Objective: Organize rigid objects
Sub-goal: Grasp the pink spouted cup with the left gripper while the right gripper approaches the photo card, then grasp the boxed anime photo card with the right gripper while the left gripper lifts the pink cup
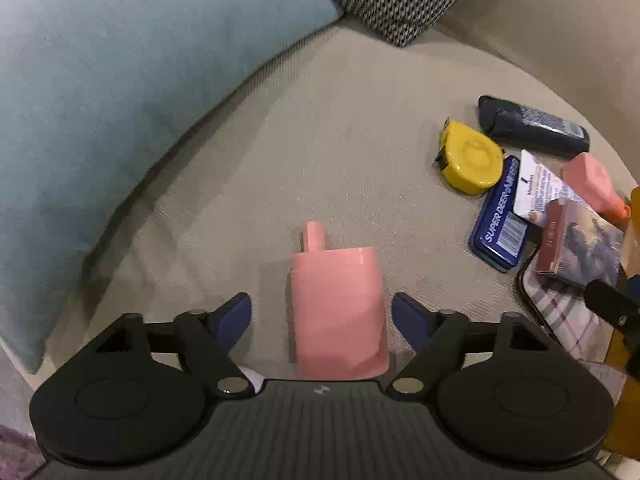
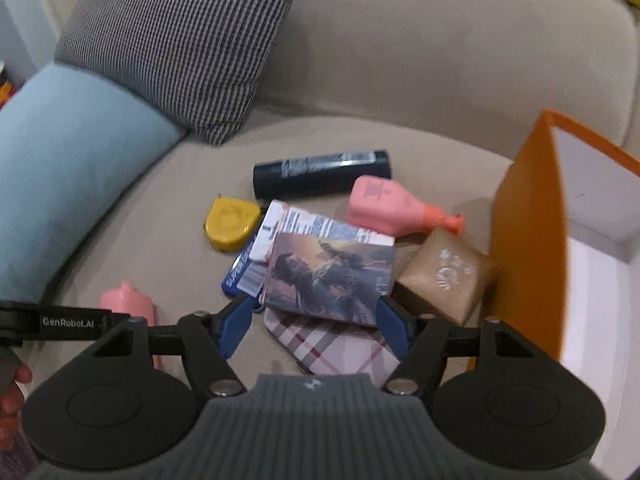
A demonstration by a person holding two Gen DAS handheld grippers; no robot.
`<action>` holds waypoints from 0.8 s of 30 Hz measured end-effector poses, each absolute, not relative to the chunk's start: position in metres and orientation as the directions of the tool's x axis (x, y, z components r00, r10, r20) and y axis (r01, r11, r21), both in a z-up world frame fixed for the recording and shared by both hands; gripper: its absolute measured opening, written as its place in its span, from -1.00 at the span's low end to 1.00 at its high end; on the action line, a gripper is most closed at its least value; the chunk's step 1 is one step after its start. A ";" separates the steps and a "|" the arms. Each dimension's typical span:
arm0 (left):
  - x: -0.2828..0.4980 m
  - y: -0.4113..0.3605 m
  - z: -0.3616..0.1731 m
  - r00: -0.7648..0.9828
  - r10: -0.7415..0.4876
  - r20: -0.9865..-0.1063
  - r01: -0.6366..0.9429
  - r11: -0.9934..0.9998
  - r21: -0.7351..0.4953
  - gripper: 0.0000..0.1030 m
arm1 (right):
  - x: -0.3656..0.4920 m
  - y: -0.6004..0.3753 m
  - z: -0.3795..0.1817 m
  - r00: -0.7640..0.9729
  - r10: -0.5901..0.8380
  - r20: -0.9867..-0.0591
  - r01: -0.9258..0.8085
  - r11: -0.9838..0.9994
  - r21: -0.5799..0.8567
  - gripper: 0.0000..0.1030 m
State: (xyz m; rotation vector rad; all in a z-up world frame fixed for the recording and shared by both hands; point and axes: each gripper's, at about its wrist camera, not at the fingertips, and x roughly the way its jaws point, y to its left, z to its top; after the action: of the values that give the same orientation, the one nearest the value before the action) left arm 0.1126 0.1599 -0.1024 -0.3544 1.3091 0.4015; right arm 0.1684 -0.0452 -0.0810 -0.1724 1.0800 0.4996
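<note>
Right now your left gripper (image 1: 322,316) straddles the pink bottle (image 1: 338,312), which lies on the beige sofa seat (image 1: 320,140) with its spout pointing away; the jaws stand wide, with a gap showing at each side, so nothing is gripped yet. Your right gripper (image 2: 312,322) brackets the picture book (image 2: 326,280) atop the pile, its blue fingertips (image 2: 234,326) at the book's two near corners, part open; whether they already press on it you cannot tell. Beneath sits a plaid case (image 2: 336,350); beyond lie a yellow tape measure (image 2: 230,222), a dark tube (image 2: 320,174), another pink bottle (image 2: 386,204) and a brown packet (image 2: 444,276). By the look of it, you are at the pick-up step. Next, close squarely on each, lift, and carry towards the orange box (image 2: 528,216) on the right, probably the destination.
</note>
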 end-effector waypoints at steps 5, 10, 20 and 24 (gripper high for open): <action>0.119 0.158 -0.113 0.214 0.054 -0.975 -0.479 0.876 -0.057 0.27 | 0.169 -0.026 -0.092 0.419 0.256 -0.871 -0.573 0.819 -0.035 0.43; 0.124 0.148 -0.113 0.243 0.075 -0.967 -0.435 0.899 -0.039 0.20 | 0.175 -0.016 -0.101 0.441 0.216 -0.871 -0.641 0.756 -0.137 0.47; 0.126 0.134 -0.101 0.319 0.006 -0.948 -0.371 0.921 -0.119 0.20 | 0.198 -0.005 -0.114 0.400 0.233 -0.887 -0.708 0.692 -0.137 0.68; 0.126 0.131 -0.098 0.337 -0.014 -0.941 -0.355 0.924 -0.141 0.20 | 0.199 -0.005 -0.109 0.353 0.244 -0.903 -0.669 0.741 -0.061 0.52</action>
State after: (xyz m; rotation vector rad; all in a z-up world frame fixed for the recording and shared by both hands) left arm 0.1260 0.1310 -0.0982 -0.3497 1.2130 0.2286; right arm 0.1992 -0.0055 -0.1091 -0.4653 1.0551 0.6186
